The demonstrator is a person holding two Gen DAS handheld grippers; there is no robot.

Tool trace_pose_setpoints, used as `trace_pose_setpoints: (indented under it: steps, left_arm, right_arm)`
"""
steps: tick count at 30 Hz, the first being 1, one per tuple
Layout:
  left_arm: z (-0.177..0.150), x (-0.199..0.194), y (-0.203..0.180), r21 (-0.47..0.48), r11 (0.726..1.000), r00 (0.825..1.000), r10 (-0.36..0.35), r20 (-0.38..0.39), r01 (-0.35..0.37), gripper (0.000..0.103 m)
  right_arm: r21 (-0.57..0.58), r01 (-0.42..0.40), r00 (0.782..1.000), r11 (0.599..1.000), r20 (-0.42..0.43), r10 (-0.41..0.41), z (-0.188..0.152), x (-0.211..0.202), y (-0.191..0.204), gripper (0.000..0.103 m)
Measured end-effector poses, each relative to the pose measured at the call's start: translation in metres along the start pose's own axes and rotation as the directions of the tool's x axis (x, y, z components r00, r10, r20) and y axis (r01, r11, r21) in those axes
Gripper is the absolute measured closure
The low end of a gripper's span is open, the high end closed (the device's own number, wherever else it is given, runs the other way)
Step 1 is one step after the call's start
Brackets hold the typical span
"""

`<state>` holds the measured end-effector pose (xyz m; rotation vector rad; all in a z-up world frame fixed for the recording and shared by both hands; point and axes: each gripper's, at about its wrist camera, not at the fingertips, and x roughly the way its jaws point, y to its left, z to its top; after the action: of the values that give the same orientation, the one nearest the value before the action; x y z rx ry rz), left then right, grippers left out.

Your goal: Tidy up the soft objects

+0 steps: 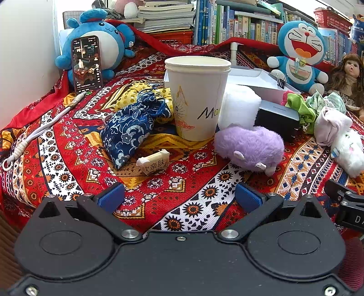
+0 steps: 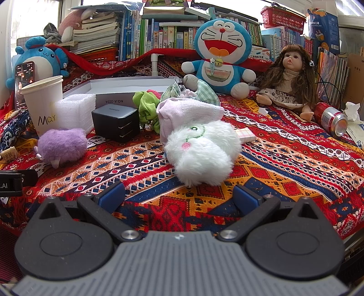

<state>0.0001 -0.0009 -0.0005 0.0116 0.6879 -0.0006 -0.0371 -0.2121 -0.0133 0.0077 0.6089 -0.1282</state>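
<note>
White plush toy (image 2: 202, 154) lies on the patterned cloth (image 2: 284, 164), directly ahead of the right gripper (image 2: 178, 195), whose jaws stand apart and empty. Purple plush toy (image 1: 249, 146) rests beside the paper cup (image 1: 196, 98), ahead of the left gripper (image 1: 179, 197), likewise spread and empty.

Bright, even daylight, perhaps from a window (image 2: 36, 20) blown out at upper left. Shadows are soft. Fisheye bends the bookshelf (image 2: 159, 36); edges blur slightly.
</note>
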Motion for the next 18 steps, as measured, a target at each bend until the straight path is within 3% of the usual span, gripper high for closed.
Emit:
trace_pose_setpoints:
  steps: [18]
  left_arm:
    - [-0.0013,0.0004,0.0058,0.015,1.0,1.0,-0.023,0.013,0.023,0.0]
  right_arm:
    - [0.003,-0.002,1.0,1.0,0.005,0.002,-0.0002,-0.0002,-0.0006,0.0]
